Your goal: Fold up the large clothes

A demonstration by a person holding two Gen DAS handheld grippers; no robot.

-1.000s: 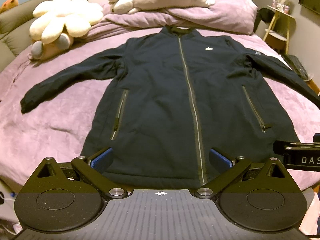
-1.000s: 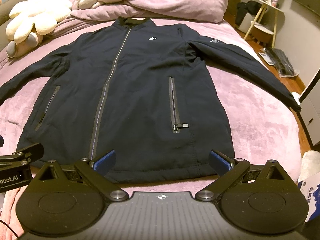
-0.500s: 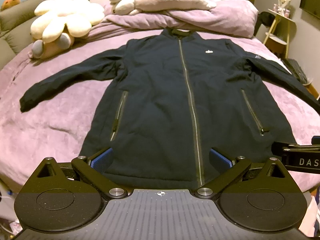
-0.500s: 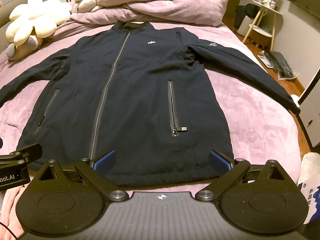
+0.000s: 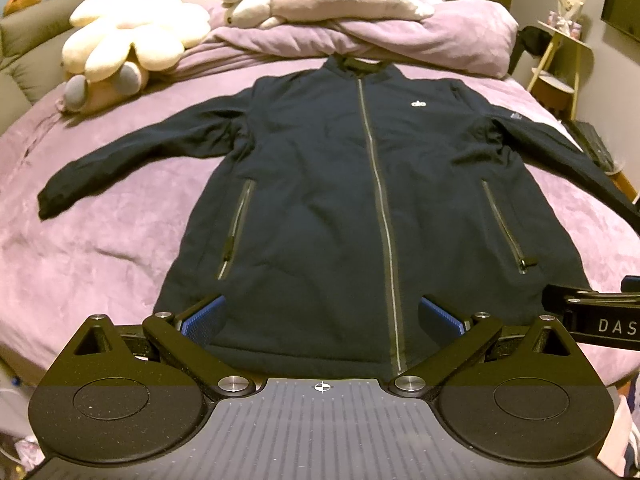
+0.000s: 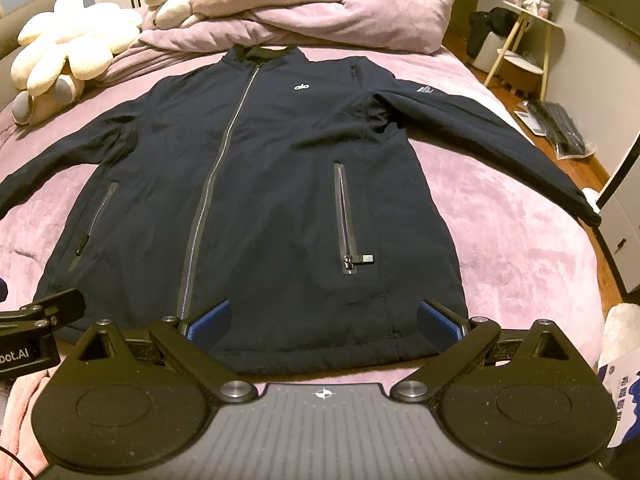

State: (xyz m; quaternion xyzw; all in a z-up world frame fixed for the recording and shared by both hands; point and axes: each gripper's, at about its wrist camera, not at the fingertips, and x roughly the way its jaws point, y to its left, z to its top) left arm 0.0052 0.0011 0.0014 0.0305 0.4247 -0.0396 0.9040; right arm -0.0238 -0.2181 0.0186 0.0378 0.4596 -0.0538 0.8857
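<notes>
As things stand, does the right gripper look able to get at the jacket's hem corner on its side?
Probably yes. The right gripper hangs open just above the hem of the jacket, which lies flat on the bed. Nothing lies between its fingers and the near right corner.

The dark navy zip-front jacket (image 6: 256,184) carries a small white "alo" logo (image 6: 302,87) on its chest. The black gripper body at the left-wrist view's right edge (image 5: 600,322) reads "DAS"; the one at the right-wrist view's left edge (image 6: 24,344) reads "bot.AI".
</notes>
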